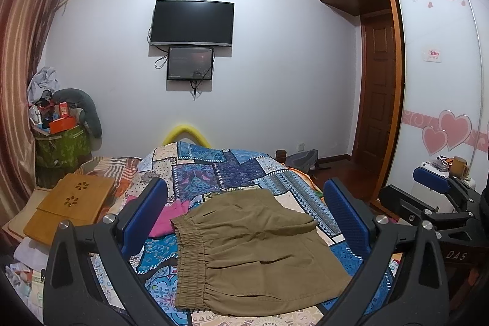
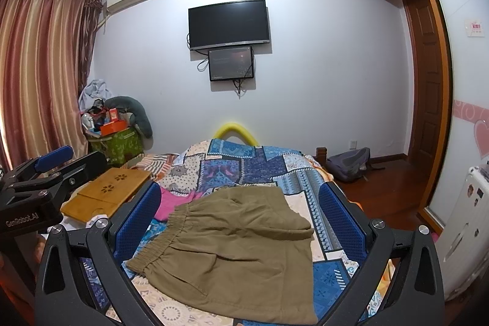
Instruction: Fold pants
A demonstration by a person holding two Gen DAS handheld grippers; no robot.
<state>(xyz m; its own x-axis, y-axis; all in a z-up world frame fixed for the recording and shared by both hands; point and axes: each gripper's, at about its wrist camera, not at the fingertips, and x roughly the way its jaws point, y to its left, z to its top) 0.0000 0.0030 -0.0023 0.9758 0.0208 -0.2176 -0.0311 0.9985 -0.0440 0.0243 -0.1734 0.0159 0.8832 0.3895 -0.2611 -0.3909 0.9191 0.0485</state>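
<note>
I see both grippers held level above the bed, side by side and pointing toward the far wall: left gripper with jaws spread wide and empty, right gripper likewise wide and holding nothing. The khaki pants lie folded on the patchwork quilt, framed between the blue pads in each wrist view, elastic waistband to the left. A pink garment lies just beside them, touching their left edge.
</note>
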